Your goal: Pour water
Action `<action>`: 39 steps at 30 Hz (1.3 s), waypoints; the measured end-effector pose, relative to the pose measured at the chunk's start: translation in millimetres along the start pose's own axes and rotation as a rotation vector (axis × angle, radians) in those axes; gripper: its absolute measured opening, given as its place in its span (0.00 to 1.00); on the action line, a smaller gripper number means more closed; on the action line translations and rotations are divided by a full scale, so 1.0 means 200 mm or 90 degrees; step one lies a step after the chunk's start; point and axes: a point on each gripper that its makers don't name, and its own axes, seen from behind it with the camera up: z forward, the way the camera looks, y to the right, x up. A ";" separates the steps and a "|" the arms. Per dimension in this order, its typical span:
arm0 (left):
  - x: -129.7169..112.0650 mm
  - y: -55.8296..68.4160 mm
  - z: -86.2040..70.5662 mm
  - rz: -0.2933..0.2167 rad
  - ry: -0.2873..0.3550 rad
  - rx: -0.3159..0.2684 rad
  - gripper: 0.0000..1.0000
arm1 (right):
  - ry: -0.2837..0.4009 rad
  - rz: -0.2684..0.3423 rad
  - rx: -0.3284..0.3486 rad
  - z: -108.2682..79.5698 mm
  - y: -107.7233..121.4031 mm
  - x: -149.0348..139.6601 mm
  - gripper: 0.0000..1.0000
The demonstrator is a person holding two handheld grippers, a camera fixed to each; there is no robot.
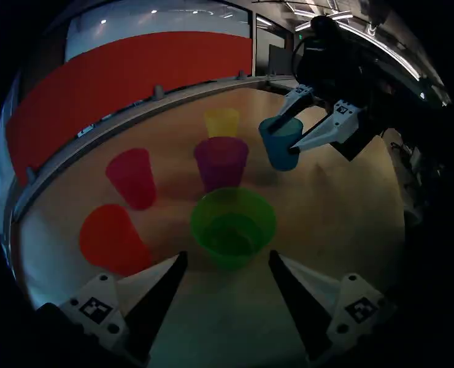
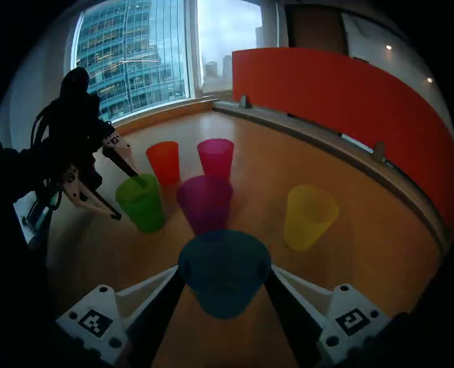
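A green cup (image 1: 232, 227) stands on the wooden table (image 1: 325, 208), right at my left gripper's (image 1: 226, 254) tips. That gripper is open, with one fingertip on each side of the cup's lower part. In the right gripper view the left gripper (image 2: 130, 196) flanks the green cup (image 2: 140, 202). My right gripper (image 2: 224, 270) is shut on a blue cup (image 2: 224, 279), upright, with both fingers against its sides. In the left gripper view the right gripper (image 1: 281, 140) holds the blue cup (image 1: 280, 144) past the other cups. I cannot tell whether either cup holds water.
Between the two grippers stand a purple cup (image 1: 221, 161), a yellow cup (image 1: 221, 121), a pink cup (image 1: 132, 178) and an orange-red cup (image 1: 111, 239). A red partition (image 1: 135, 67) runs along one table edge. Windows (image 2: 141, 55) lie beyond the table.
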 end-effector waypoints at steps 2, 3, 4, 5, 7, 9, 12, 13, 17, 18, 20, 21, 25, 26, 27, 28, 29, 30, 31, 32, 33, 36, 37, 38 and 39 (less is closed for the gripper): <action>0.00 0.00 -0.01 0.001 0.001 0.001 0.99 | -0.001 0.001 -0.001 0.01 0.00 -0.01 0.90; 0.00 0.00 -0.02 0.002 0.002 0.002 0.99 | -0.001 0.002 0.000 0.01 0.00 -0.01 0.90; -0.01 0.00 -0.02 0.002 0.003 0.004 0.99 | -0.001 0.003 0.000 0.02 0.00 -0.01 0.90; -0.01 0.00 -0.02 0.002 0.003 0.005 0.99 | -0.001 0.004 0.000 0.02 -0.01 -0.01 0.90; -0.01 0.00 -0.03 0.001 0.005 0.006 0.99 | -0.001 0.006 0.000 0.02 -0.01 -0.02 0.90; -0.01 0.00 -0.03 0.000 0.007 0.006 0.99 | -0.002 0.007 -0.001 0.03 0.00 -0.03 0.90; -0.01 0.00 -0.04 0.000 0.008 0.007 0.99 | -0.004 0.005 -0.004 0.03 0.00 -0.04 0.90; -0.01 0.01 -0.04 0.000 0.008 0.007 0.99 | -0.005 0.004 -0.005 0.03 0.01 -0.04 0.90; 0.00 0.01 -0.04 0.000 0.009 0.008 0.99 | -0.006 0.003 -0.008 0.03 0.01 -0.05 0.91; 0.00 0.01 -0.04 0.000 0.009 0.008 0.99 | -0.006 0.003 -0.008 0.03 0.01 -0.05 0.91; 0.00 0.01 -0.04 0.000 0.009 0.008 0.99 | -0.005 0.003 -0.008 0.03 0.00 -0.06 0.90; 0.00 0.01 -0.04 0.001 0.009 0.008 0.99 | -0.006 0.002 -0.009 0.03 0.00 -0.06 0.90; 0.00 0.02 -0.04 0.005 0.009 0.009 0.99 | -0.010 -0.001 -0.012 0.01 0.01 -0.08 0.90; 0.00 0.02 -0.05 0.006 0.008 0.009 0.99 | -0.012 -0.002 -0.013 0.01 0.01 -0.09 0.90; 0.00 0.02 -0.05 0.007 0.008 0.008 0.99 | -0.013 -0.004 -0.014 0.00 0.00 -0.09 0.90; 0.00 0.02 -0.05 0.008 0.008 0.008 0.99 | -0.015 -0.006 -0.015 0.00 0.00 -0.10 0.90; 0.00 0.02 -0.05 0.009 0.008 0.007 0.99 | -0.016 -0.007 -0.016 0.00 0.00 -0.10 0.90; 0.00 0.03 -0.04 0.010 0.007 0.007 0.99 | -0.017 -0.008 -0.017 -0.01 0.00 -0.11 0.90; 0.00 0.03 -0.04 0.010 0.007 0.007 0.99 | -0.017 -0.008 -0.018 -0.01 0.00 -0.11 0.90; 0.00 0.03 -0.04 0.010 0.007 0.008 0.99 | -0.018 -0.009 -0.019 -0.01 0.00 -0.11 0.90; 0.00 0.03 -0.04 0.010 0.007 0.008 0.99 | -0.018 -0.008 -0.020 -0.01 0.00 -0.11 0.90; 0.01 0.03 -0.04 0.010 0.007 0.008 0.99 | -0.018 -0.006 -0.021 -0.01 0.00 -0.11 0.91; 0.01 0.03 -0.04 0.010 0.007 0.008 0.99 | -0.019 -0.005 -0.021 -0.01 0.00 -0.12 0.91; 0.01 0.03 -0.04 0.010 0.007 0.008 0.99 | -0.019 -0.004 -0.022 0.00 0.00 -0.12 0.91; 0.01 0.04 -0.04 0.009 0.007 0.008 0.99 | -0.021 -0.004 -0.022 0.00 0.01 -0.12 0.91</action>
